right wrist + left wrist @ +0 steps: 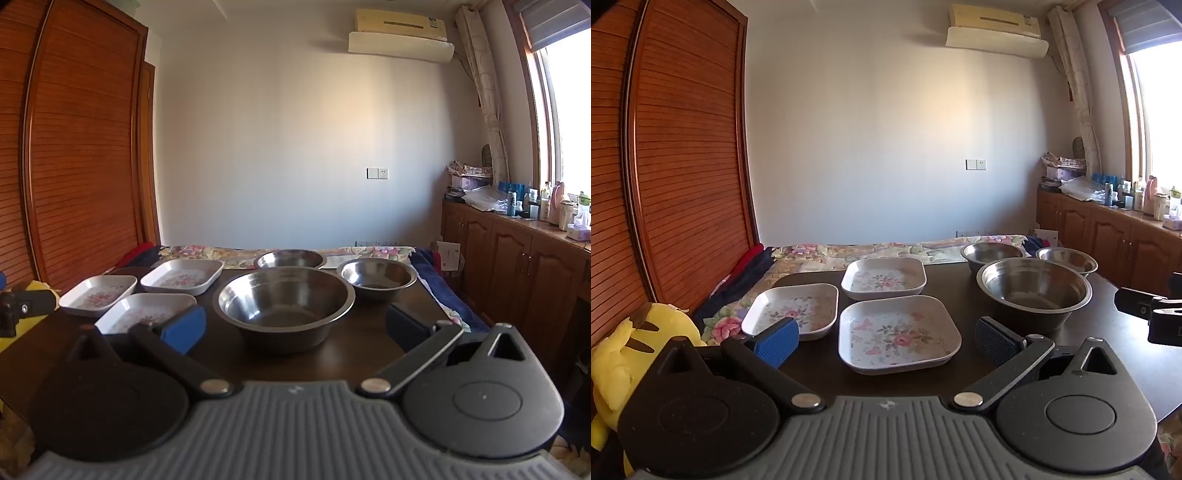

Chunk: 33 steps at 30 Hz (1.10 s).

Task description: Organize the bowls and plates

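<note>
Three floral plates and three steel bowls on dark table, left gripper and right gripper both spread wide, grasping nothing

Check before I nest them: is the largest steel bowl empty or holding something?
Empty. The largest steel bowl sits upright on the dark table, and its bare shiny bottom shows.

1. Left plate: its near corner is hidden behind a blue pad.
2. Far bowl: its lower part is hidden behind the large bowl.
3. Yellow plush toy: cut off by the left edge.
4. Bottles on the right counter: too small to identify.
</note>
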Available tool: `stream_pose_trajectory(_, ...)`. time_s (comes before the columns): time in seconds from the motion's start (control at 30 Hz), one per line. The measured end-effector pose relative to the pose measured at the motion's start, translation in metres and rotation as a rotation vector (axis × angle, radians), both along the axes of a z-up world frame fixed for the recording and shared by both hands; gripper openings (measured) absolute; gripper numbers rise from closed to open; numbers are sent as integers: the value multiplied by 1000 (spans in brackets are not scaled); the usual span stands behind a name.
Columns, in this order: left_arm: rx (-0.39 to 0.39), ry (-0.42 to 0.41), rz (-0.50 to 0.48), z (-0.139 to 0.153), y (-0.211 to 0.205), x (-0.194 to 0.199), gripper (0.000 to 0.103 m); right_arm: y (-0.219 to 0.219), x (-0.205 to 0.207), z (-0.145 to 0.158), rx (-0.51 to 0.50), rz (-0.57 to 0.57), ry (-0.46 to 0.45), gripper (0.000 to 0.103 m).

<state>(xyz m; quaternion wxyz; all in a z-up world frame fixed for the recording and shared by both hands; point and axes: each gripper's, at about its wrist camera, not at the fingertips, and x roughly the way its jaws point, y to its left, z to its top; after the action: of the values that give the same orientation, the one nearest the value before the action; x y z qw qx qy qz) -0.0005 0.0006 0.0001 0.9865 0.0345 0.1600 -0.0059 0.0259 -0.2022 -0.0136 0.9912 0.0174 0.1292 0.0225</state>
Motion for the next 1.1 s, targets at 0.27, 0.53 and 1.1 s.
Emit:
stream_pose_trajectory(0.27,5,7,2,0,0,0,103,1,-1,0,-5,-1,-14,103)
stream_pose_trajectory(0.53,7,9,-1,-1,0,-2,103,1,-1,0,-6,1,-16,103)
stream_pose_trajectory(1.1,9,10,-2,-3,-1,-3,103,-1,-2,0,0,-4,-19,103)
